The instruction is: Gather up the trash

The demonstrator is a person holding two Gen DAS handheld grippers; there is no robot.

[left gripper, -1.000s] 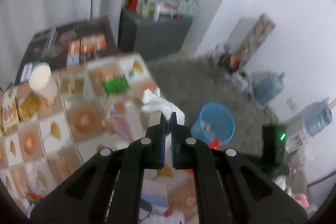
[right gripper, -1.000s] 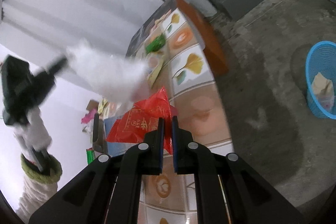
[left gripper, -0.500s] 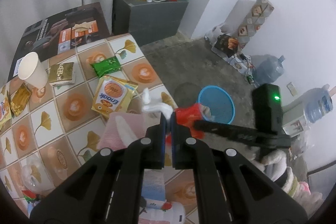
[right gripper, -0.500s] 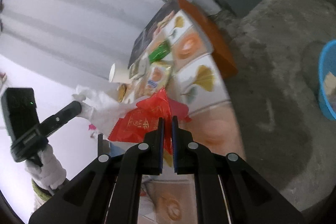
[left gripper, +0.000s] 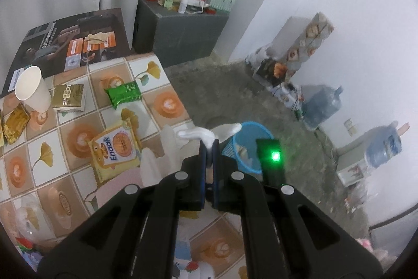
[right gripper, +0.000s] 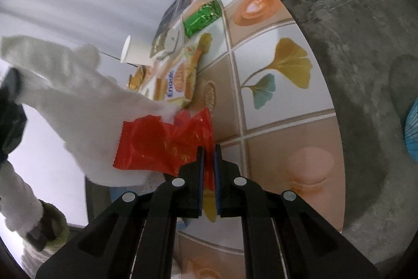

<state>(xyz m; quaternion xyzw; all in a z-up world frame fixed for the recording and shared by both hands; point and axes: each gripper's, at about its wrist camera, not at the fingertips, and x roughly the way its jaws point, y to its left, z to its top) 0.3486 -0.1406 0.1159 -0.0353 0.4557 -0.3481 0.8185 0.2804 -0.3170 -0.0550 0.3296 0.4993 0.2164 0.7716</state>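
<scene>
left gripper (left gripper: pixel 208 148) pinches one white tissue (left gripper: pixel 198 134); right gripper (right gripper: pixel 207 156) clamps one red wrapper (right gripper: pixel 162 145).

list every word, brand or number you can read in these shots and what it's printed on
"Enaak": on the yellow snack packet lying on the table, seen in both views.
Gold print on the red wrapper in the right gripper: too blurred to read.
Gold sachet, green packet and dark poster: print too small to read.

red wrapper (right gripper: pixel 162 145) | blue basket (left gripper: pixel 248 148) | green packet (left gripper: pixel 122 94) | ginkgo-leaf tabletop (right gripper: pixel 277 69)
</scene>
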